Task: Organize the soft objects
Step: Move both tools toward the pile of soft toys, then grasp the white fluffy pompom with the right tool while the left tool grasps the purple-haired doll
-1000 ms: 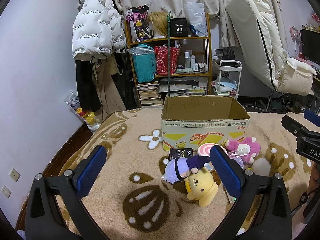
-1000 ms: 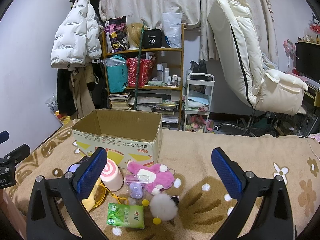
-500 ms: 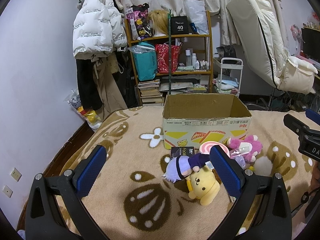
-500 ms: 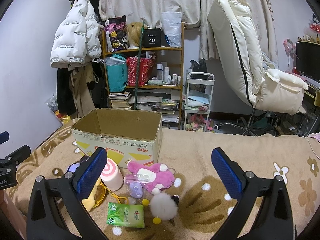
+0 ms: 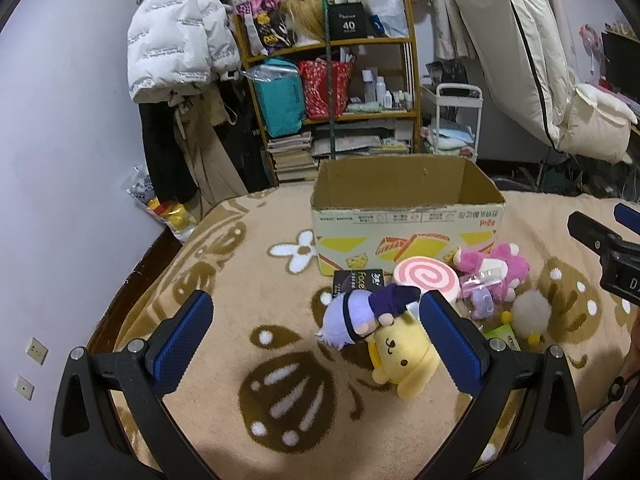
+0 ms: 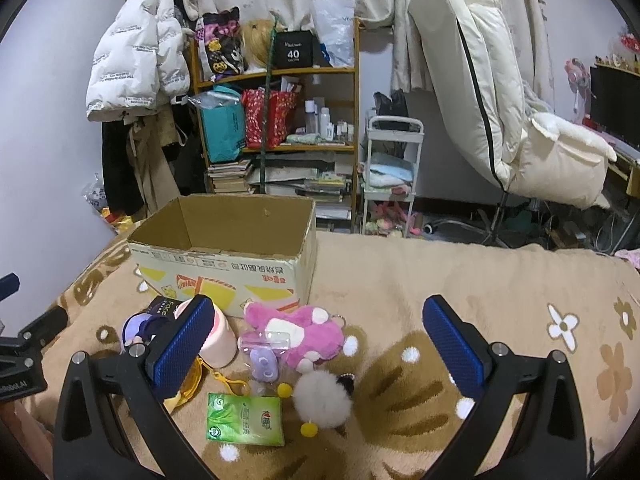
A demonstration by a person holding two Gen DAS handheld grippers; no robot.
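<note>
On a tan blanket [image 6: 460, 280] with brown and white patterns stands an open cardboard box [image 5: 404, 216]. Just in front of it lies a cluster of soft toys: a yellow dog plush [image 5: 402, 356] touching a purple-haired doll [image 5: 352, 318], a pink swirl cushion [image 5: 424, 283], a pink plush [image 6: 300, 334], a white pompom [image 6: 322, 398] and a green tissue pack [image 6: 245, 419]. Both the left gripper [image 5: 316, 344] and right gripper [image 6: 318, 350] hover above the blanket, jaws wide apart and holding nothing.
</note>
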